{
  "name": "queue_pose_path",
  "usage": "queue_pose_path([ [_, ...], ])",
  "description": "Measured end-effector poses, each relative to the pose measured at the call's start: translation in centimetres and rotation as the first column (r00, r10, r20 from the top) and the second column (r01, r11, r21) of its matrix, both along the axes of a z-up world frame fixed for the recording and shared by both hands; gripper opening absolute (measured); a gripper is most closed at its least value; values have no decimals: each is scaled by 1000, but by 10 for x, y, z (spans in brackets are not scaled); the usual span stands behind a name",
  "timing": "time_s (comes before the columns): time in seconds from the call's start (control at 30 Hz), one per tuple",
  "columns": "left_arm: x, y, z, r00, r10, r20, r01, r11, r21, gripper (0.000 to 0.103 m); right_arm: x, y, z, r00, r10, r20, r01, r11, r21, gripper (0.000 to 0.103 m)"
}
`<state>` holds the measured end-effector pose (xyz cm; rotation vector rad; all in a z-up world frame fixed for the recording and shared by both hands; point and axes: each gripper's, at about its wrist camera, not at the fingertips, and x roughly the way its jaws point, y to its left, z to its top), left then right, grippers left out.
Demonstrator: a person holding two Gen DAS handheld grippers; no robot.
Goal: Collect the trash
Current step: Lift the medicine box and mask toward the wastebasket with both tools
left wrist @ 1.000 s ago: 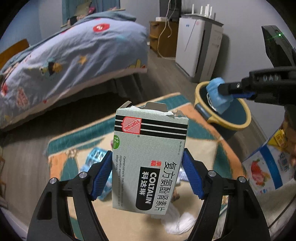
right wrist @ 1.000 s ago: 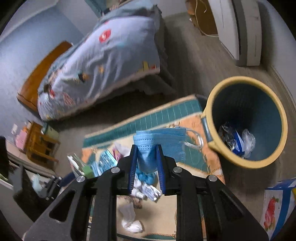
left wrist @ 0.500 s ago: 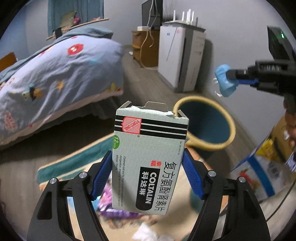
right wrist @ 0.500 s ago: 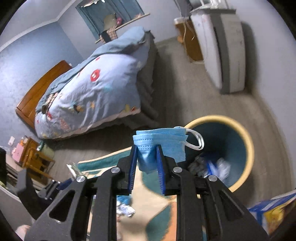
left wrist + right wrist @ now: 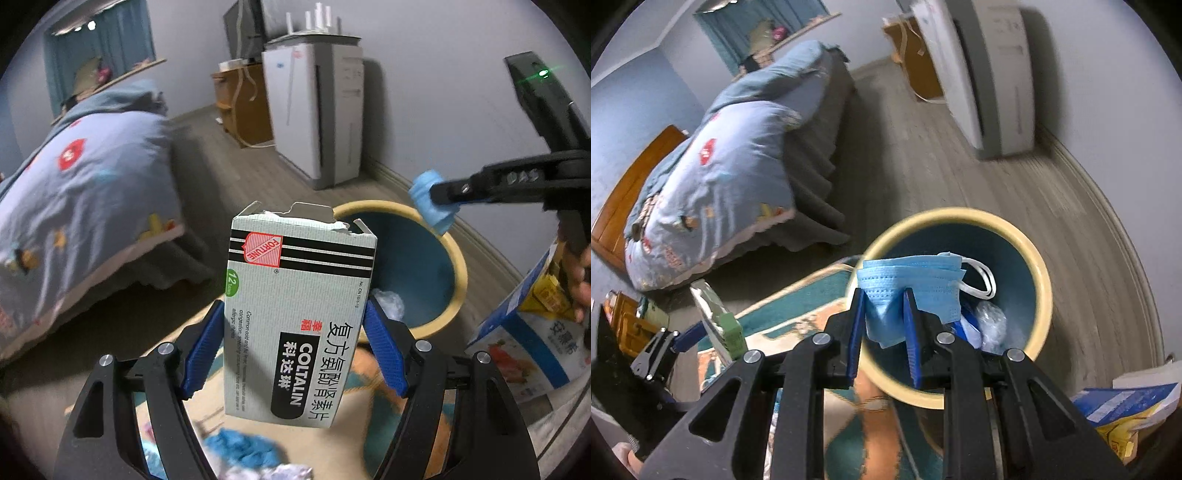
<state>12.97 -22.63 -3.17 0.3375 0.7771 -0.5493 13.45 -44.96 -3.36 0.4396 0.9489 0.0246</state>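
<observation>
My left gripper [image 5: 295, 350] is shut on a white and black medicine box [image 5: 295, 321] with a torn-open top, held upright in the air. My right gripper [image 5: 884, 325] is shut on a folded blue face mask [image 5: 912, 280], held over the near rim of the bin [image 5: 1043, 280]. The bin is blue inside with a yellow rim and holds plastic wrappers [image 5: 991, 323]. In the left wrist view the bin [image 5: 456, 266] stands behind the box, and the right gripper [image 5: 439, 194] holds the mask [image 5: 428, 203] above its far rim. The left gripper with its box [image 5: 718, 319] shows at lower left in the right wrist view.
A bed with a blue quilt [image 5: 74, 184] stands at the left. A white appliance [image 5: 317, 110] and a wooden cabinet [image 5: 243, 103] stand by the far wall. A patterned rug [image 5: 798, 314] with loose trash [image 5: 243, 450] lies under the grippers. A printed carton [image 5: 532, 332] stands at the right.
Both grippers have moved toward the bin. The mask now hangs over the bin's opening, and the bin sits closer behind the medicine box. Both grips are unchanged.
</observation>
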Motion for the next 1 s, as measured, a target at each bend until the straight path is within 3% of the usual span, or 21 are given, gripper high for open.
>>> queue_pose_path([
  [0.23,8,-43,-13,997,-79,18,79,997,-11,75,0,-30,-29,996,-71,-61,73,997,33,20],
  [0.53,12,-67,-42,994,-86,-71,81,994,-66,75,-2,-45,-51,988,-108,-110,118,989,87,20],
  [1.0,21,-83,-71,992,-81,-100,80,997,-14,75,-2,-54,-70,979,-144,-143,166,973,161,20],
])
